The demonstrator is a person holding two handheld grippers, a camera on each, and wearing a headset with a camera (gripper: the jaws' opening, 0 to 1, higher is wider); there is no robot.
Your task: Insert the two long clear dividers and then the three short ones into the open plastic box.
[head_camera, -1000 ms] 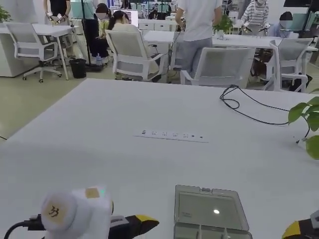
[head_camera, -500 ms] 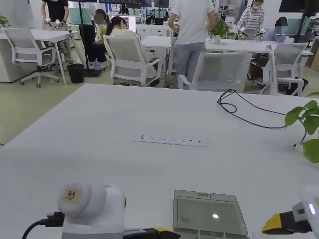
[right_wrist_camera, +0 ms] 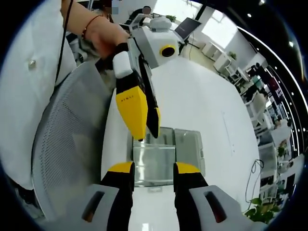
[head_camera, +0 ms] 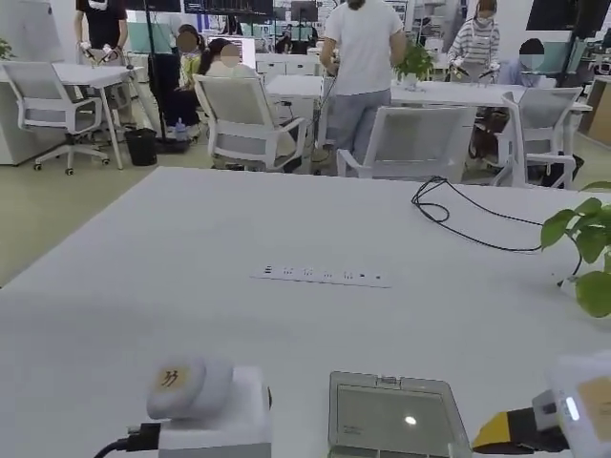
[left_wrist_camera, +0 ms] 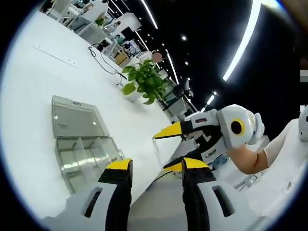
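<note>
Two grippers hover over the near edge of the bench (head_camera: 286,219). The right gripper (right_wrist_camera: 153,168) has its fingers moderately apart, with a clear divider (right_wrist_camera: 154,158) clamped between them by its edges. The left gripper (left_wrist_camera: 156,164) has its jaws parted and holds nothing. The open plastic box (head_camera: 333,410), its lid laid back flat, sits at the bench's near edge.

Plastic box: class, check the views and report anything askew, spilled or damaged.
Nothing stands out. The plastic box lies flat on the white table with its lid folded open, and no crack or spill shows. The right gripper holds a clear divider beside it.
</note>
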